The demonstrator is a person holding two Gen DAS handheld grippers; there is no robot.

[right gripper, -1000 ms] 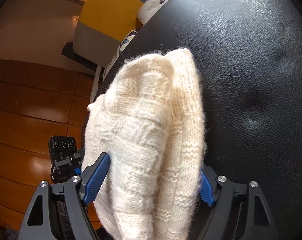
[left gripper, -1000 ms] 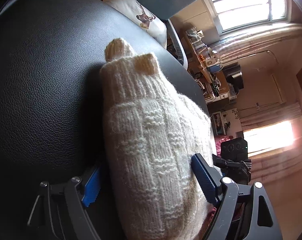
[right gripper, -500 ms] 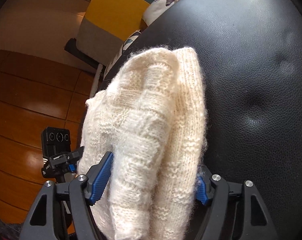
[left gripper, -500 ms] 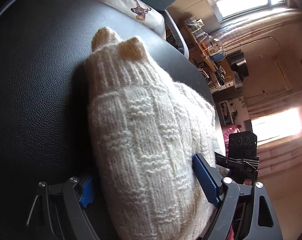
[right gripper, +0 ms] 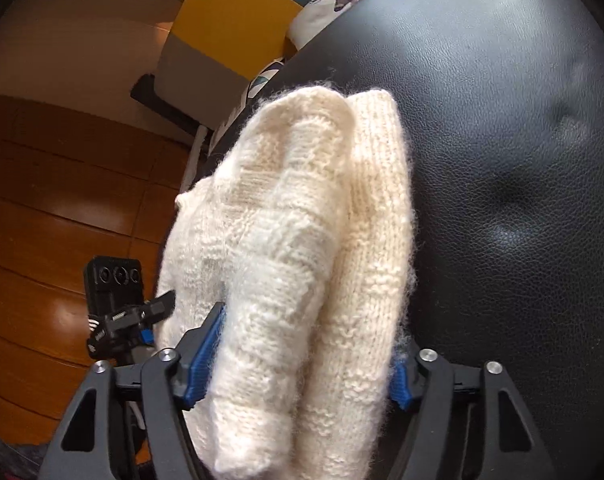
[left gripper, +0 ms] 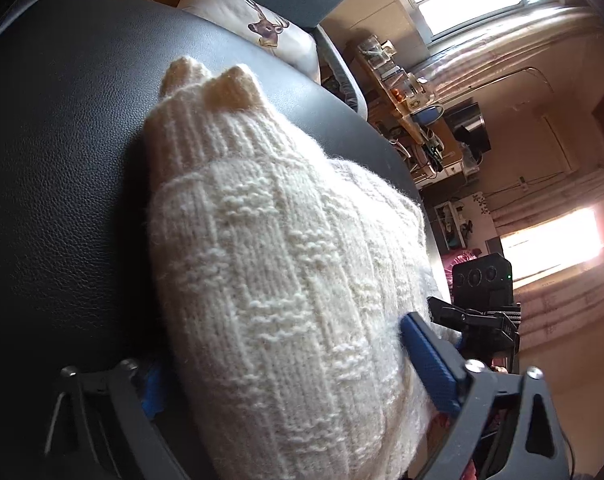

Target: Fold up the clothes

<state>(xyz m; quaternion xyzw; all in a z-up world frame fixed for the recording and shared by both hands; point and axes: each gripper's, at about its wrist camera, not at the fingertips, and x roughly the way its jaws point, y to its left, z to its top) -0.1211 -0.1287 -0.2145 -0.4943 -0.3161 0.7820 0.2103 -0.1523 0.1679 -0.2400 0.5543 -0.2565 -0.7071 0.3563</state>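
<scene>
A cream knitted sweater (left gripper: 281,240), folded into a thick bundle, lies on a black leather seat (left gripper: 61,160). My left gripper (left gripper: 281,352) straddles one end of it with wide jaws. Its right pad touches the knit and its left pad is half hidden under the bulge. From the other end my right gripper (right gripper: 308,340) straddles the sweater (right gripper: 302,220). Its jaws are closing, and both blue pads press into the knit. Each view shows the other gripper's black camera block beyond the bundle.
The seat (right gripper: 502,120) has bare leather beside the bundle. A deer-print pillow (left gripper: 261,28) and a yellow and grey cushion (right gripper: 229,28) lie past its far edge. Wooden floor (right gripper: 41,200) lies below the seat edge. A cluttered shelf (left gripper: 414,92) stands by the window.
The right jaws have narrowed onto the bundle. The left gripper has pushed further over the sweater, and the knit now covers its left pad, which stood apart before.
</scene>
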